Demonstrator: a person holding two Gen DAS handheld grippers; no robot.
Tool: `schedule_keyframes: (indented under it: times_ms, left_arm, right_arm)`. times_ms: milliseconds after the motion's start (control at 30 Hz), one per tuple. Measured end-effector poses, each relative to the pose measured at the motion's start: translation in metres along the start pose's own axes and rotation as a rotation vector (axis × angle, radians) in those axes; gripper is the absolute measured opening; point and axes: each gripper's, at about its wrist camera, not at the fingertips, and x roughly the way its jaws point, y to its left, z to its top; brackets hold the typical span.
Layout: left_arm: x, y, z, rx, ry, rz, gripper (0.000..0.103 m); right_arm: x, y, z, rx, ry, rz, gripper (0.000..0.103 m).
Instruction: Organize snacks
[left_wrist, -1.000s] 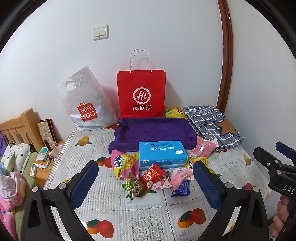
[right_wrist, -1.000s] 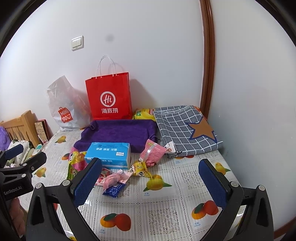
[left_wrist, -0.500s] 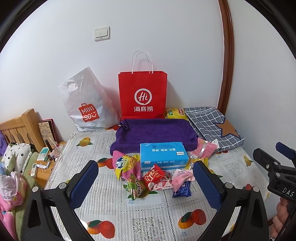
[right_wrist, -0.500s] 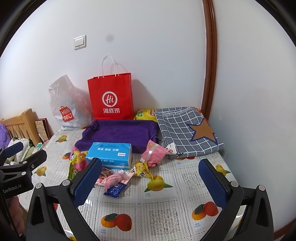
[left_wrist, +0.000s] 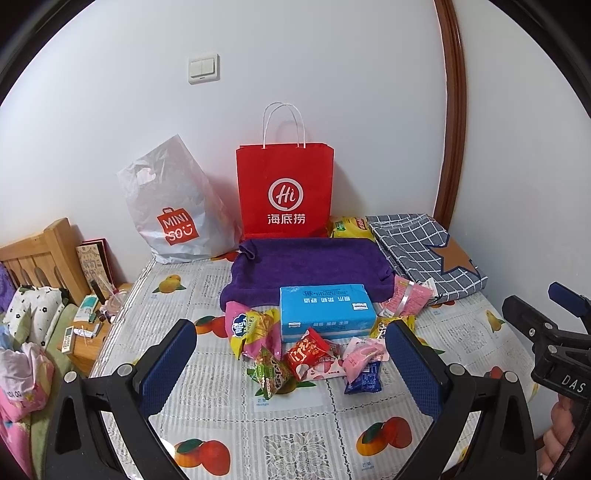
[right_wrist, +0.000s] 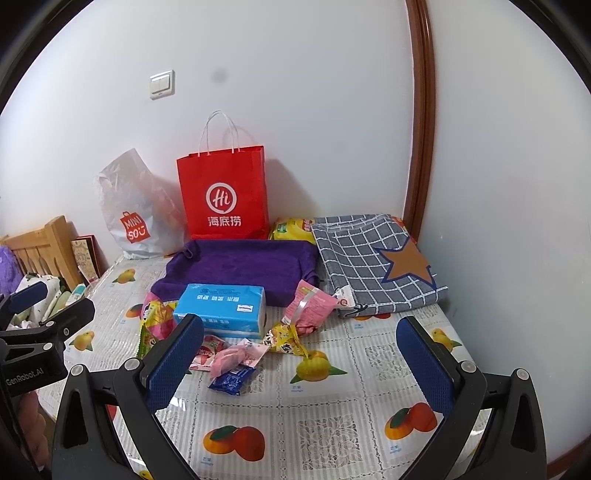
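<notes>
Ahead, both grippers gape above bare tablecloth (right_wrist: 332, 424).

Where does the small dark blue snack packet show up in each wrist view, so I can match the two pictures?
Left wrist: the dark blue snack packet lies right of centre on the tablecloth, just inside the right jaw.
Right wrist: the same packet lies left of centre, just right of the left jaw.
Shared landmark: the blue tissue pack lies behind it in both.
</notes>
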Motion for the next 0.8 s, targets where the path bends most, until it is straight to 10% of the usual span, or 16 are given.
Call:
schedule_keyframes:
  times_ms: [800]
  left_arm:
    - [0.0058, -0.0012, -0.0042, 0.002, 0.005, -0.007, 0.102]
  right_arm:
    - [0.0076, 0.0014, -0.0013, 0.004, 0.005, 0.039, 0.103]
